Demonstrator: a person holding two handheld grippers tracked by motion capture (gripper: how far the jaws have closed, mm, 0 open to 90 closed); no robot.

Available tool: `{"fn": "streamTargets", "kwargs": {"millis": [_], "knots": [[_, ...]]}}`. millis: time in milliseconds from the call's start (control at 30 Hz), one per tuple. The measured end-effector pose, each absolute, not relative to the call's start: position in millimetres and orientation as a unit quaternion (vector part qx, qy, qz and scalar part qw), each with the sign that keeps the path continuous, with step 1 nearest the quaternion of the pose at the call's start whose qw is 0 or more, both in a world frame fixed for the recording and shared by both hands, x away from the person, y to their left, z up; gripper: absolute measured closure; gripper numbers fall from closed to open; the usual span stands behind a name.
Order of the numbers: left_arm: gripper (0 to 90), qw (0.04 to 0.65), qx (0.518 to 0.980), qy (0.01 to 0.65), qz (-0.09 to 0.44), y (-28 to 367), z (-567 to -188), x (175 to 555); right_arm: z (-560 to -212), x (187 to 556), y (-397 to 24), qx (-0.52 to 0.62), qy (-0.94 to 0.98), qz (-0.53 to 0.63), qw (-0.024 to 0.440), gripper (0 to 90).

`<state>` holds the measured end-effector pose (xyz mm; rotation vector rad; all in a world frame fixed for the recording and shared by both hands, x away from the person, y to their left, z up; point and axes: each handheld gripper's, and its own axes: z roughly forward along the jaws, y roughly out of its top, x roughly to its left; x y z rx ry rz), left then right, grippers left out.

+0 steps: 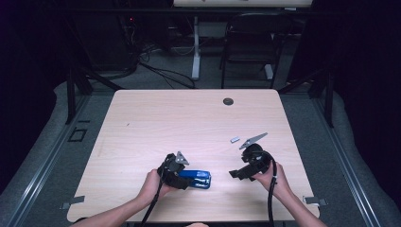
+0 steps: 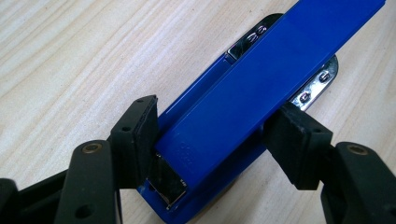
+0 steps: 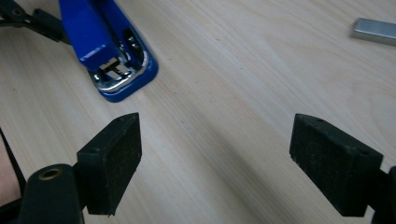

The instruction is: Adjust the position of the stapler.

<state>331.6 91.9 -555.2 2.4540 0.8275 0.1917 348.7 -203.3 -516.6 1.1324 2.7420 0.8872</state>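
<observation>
A blue stapler (image 1: 201,178) lies on the wooden table (image 1: 189,123) near its front edge. My left gripper (image 1: 188,179) is shut on the stapler's rear half (image 2: 261,88), with one pad pressed against each side. The stapler's metal front end (image 3: 119,74) points toward my right gripper (image 1: 235,174). That gripper (image 3: 219,163) hovers open over bare wood a short way to the stapler's right, with nothing between its pads. A small silver strip of staples (image 1: 233,139) lies beyond the right gripper, also seen as a metal bar (image 3: 373,31).
A round cable hole (image 1: 228,101) sits near the table's far edge. A dark chair (image 1: 250,42) and a white table leg (image 1: 196,47) stand on the floor behind the table. The table's front edge (image 1: 189,218) runs just below both hands.
</observation>
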Motion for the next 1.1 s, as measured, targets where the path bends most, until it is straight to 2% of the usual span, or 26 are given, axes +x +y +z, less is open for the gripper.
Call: {"fn": "streamTargets", "kwargs": {"millis": [133,367,467,533,633,833,1033,1067,1100], "knots": [[36.8,0.272,0.904,0.321,0.073,90,-556,331,-519,348,-188,0.343,0.897,0.28,0.018,19.0],[36.9,0.276,0.894,0.343,0.083,86,-556,329,-519,350,-170,0.322,0.917,0.234,0.026,29.8],[36.9,0.277,0.89,0.353,0.085,84,-557,329,-526,351,-162,0.316,0.911,0.263,0.012,33.1],[36.9,0.279,0.885,0.362,0.084,82,-557,329,-534,351,-154,0.316,0.899,0.301,0.021,34.8],[37.1,0.285,0.881,0.37,0.08,82,-557,330,-537,352,-147,0.299,0.904,0.305,-0.004,38.1],[38.7,0.294,0.884,0.36,0.057,88,-556,335,-551,353,-132,0.282,0.894,0.348,-0.014,44.1],[39.0,0.289,0.894,0.338,0.059,87,-555,337,-549,353,-134,0.285,0.899,0.333,-0.009,47.4],[39.1,0.289,0.895,0.335,0.059,87,-555,337,-536,352,-136,0.292,0.928,0.227,0.028,47.6],[39.1,0.288,0.896,0.333,0.056,87,-555,337,-536,352,-136,0.292,0.928,0.227,0.028,47.6]]}}
